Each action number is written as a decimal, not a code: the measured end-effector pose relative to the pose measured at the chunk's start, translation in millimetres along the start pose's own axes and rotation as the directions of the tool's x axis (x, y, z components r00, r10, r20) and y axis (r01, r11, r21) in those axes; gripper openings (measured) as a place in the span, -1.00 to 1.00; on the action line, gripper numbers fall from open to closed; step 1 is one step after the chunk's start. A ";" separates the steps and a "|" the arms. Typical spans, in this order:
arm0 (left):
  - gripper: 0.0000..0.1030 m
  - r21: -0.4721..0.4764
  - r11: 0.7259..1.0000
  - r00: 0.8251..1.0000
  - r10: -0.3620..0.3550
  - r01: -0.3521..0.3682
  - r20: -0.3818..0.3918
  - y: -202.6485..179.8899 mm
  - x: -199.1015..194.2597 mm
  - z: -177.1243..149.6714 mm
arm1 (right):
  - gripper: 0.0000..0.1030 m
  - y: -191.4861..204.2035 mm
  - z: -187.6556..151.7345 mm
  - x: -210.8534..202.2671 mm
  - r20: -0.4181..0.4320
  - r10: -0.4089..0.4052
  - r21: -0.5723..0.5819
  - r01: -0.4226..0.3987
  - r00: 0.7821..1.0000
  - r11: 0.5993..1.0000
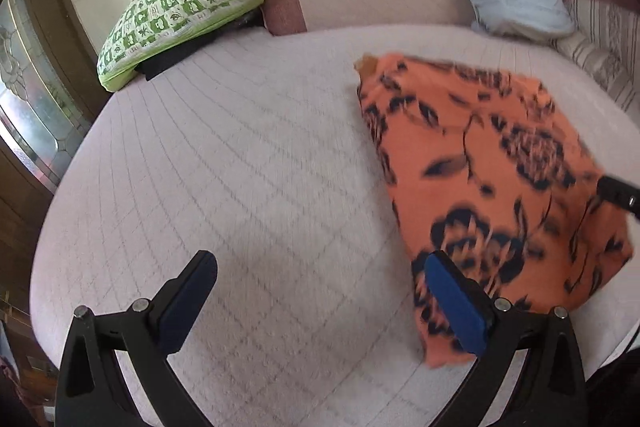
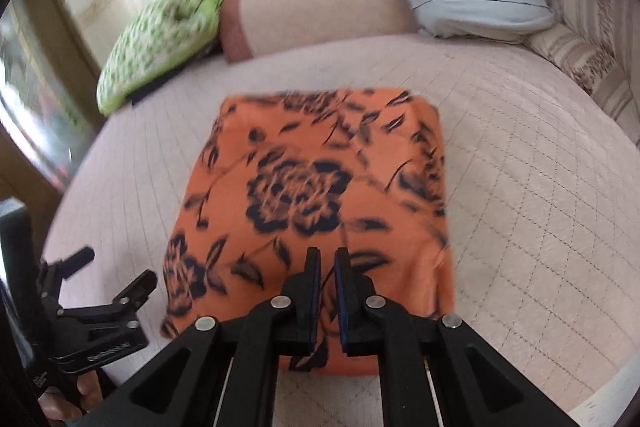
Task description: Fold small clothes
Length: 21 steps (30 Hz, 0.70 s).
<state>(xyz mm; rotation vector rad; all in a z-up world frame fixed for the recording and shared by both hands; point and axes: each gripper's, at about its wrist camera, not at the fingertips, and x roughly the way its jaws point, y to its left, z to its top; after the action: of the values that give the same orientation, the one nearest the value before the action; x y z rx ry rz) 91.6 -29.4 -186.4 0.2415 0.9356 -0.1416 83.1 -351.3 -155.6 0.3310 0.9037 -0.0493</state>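
In the left wrist view the left claw [image 1: 320,291] gapes wide beside the orange cloth [image 1: 492,179] lying folded on the bed [image 1: 240,155]; in the right wrist view the right claw [image 2: 327,263] hovers narrowed, apparently gripping nothing, so press the fold flat gently.

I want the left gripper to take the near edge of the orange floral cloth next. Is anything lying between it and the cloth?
Nothing visible is in the way. The left gripper is open over bare quilted bed cover, and its right finger already overlaps the edge of the orange floral cloth. The green patterned pillow lies far off at the head end.
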 end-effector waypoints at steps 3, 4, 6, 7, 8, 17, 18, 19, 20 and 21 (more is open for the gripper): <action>1.00 -0.021 1.000 0.999 0.024 -0.024 0.026 0.6 4.3 36.6 | -0.82 -9.1 22.3 4.6 0.001 0.016 0.054 -0.016 1.000 0.998; 1.00 -0.012 0.998 0.997 0.067 -0.067 0.037 -2.5 5.9 50.3 | -0.82 -10.0 32.6 8.0 0.003 0.045 0.071 -0.045 0.999 0.996; 1.00 0.008 0.996 0.996 0.093 -0.093 0.019 -11.1 20.2 69.2 | -0.82 -10.8 51.9 15.0 0.009 0.090 0.098 -0.090 0.996 0.991; 1.00 0.004 0.997 0.997 0.080 -0.080 0.000 -12.0 29.3 77.6 | -0.82 -11.5 61.4 19.6 0.002 0.102 0.114 -0.102 0.995 0.988; 1.00 -0.010 0.998 0.998 0.068 -0.068 -0.007 -12.1 36.3 82.5 | -0.82 -11.6 71.6 28.5 -0.012 0.114 0.132 -0.112 0.993 0.985; 1.00 0.023 0.997 0.996 0.074 -0.073 -0.058 -13.4 87.9 83.2 | -0.82 13.5 115.7 122.3 -0.145 0.191 0.168 -0.167 0.971 0.972; 1.00 0.029 0.997 0.995 0.077 -0.076 -0.056 -13.7 88.0 81.7 | -0.82 17.0 113.4 135.9 -0.173 0.159 0.153 -0.133 0.972 0.979; 1.00 0.031 0.997 0.996 0.078 -0.076 -0.051 -11.9 88.7 82.5 | -0.82 19.7 111.1 146.4 -0.198 0.128 0.138 -0.102 0.972 0.985; 1.00 0.029 0.997 0.996 0.078 -0.076 -0.049 -10.8 89.0 83.6 | -0.82 22.2 109.1 153.6 -0.214 0.111 0.123 -0.086 0.970 0.989; 1.00 0.024 0.997 0.996 0.078 -0.077 -0.050 -9.3 90.1 83.9 | -0.82 25.0 109.4 154.5 -0.204 0.102 0.107 -0.081 0.974 0.991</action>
<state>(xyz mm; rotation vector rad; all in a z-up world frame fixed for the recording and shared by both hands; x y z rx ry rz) 207.7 -62.1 -213.0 0.3027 0.9743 -0.0745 267.0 -345.9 -206.7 0.4759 1.0954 0.0268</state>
